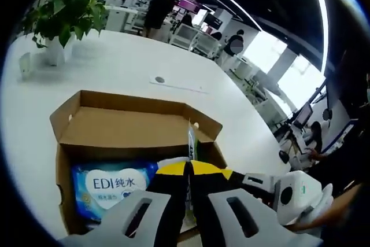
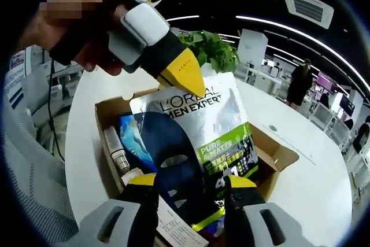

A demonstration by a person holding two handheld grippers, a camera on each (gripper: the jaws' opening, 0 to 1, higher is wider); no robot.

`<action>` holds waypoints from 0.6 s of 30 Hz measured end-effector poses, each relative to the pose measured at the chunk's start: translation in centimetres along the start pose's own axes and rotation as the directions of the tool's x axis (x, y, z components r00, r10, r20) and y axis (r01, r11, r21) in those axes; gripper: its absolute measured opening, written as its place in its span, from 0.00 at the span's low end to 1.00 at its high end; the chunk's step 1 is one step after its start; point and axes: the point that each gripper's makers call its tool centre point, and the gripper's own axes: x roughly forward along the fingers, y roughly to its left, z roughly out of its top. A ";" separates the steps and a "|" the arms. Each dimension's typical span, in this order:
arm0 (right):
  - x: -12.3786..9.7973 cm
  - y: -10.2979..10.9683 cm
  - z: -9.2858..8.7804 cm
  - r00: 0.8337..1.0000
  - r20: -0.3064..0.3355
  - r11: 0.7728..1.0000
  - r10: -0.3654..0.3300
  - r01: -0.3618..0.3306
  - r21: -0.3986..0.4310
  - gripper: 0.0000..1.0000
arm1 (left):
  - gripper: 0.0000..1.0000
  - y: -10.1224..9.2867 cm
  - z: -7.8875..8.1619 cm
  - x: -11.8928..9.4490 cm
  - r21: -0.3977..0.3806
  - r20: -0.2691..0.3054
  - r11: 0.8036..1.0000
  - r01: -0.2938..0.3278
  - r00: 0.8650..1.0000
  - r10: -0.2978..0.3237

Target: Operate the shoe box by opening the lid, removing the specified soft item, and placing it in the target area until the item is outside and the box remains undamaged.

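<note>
Right gripper view: own jaws apart at the bottom, right gripper (image 2: 191,192) open around the lower part of the face-mask sachet (image 2: 199,137), pads close to it, contact not sure. Above, left gripper (image 2: 185,82) coming in from the upper left, yellow tips closed on the top edge of the sachet, holding it upright over the open shoe box (image 2: 277,160). Person's hand (image 2: 87,33) behind that gripper. Below the sachet, inside the box, a blue packet (image 2: 130,134) and a small tube (image 2: 115,151) along the left wall.

Left gripper view: same pinch seen edge-on, sachet (image 1: 190,143) thin between the closed tips, wet-wipes pack (image 1: 113,186) lying in the box (image 1: 81,120), flaps folded out, white table (image 1: 127,67) around it, potted plant (image 1: 66,13) far behind.

Step in hand, as judged: lid already open, soft item lifted but not yet clear of the box. Next move probably needs a firm hold, a straight lift over the cardboard wall without pushing the flaps, then setting down on the table beside the box.
</note>
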 end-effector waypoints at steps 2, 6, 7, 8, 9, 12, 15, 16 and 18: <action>-0.2 0.1 -0.1 1.000 0.005 1.000 0.005 -0.005 -0.014 0.36 | 0.00 0.1 0.0 0.0 0.007 -0.001 1.000 -0.001 1.000 0.001; -0.5 0.6 0.0 1.000 0.014 0.999 0.024 -0.024 -0.031 0.28 | 0.00 0.3 -0.2 0.0 0.034 -0.009 0.999 -0.008 1.000 0.008; -0.5 0.7 0.0 1.000 0.016 0.999 0.025 -0.024 -0.036 0.26 | 0.00 0.4 -0.2 0.0 0.040 -0.011 0.999 -0.010 1.000 0.011; -0.6 0.7 0.0 1.000 0.017 0.999 0.024 -0.023 -0.040 0.25 | 0.00 0.5 -0.3 0.1 0.047 -0.013 0.999 -0.014 1.000 0.014; -0.6 0.7 0.0 1.000 0.017 0.999 0.025 -0.024 -0.039 0.24 | 0.00 0.6 -0.3 0.1 0.047 -0.013 0.999 -0.014 1.000 0.015; -1.0 0.7 0.0 0.999 0.023 0.999 0.028 -0.027 -0.033 0.22 | 0.00 0.7 -0.4 0.1 0.048 -0.012 0.999 -0.013 1.000 0.013; -1.3 0.7 0.0 0.999 0.027 0.999 0.030 -0.029 -0.036 0.18 | 0.00 0.8 -0.5 0.1 0.053 -0.013 0.999 -0.013 1.000 0.014; -1.3 0.7 0.0 0.999 0.027 0.999 0.031 -0.030 -0.037 0.17 | 0.00 0.8 -0.6 0.2 0.052 -0.013 0.999 -0.011 1.000 0.012; -1.5 0.7 0.0 0.999 0.029 0.999 0.030 -0.029 -0.038 0.15 | 0.00 0.8 -0.6 0.2 0.051 -0.011 0.999 -0.005 1.000 0.006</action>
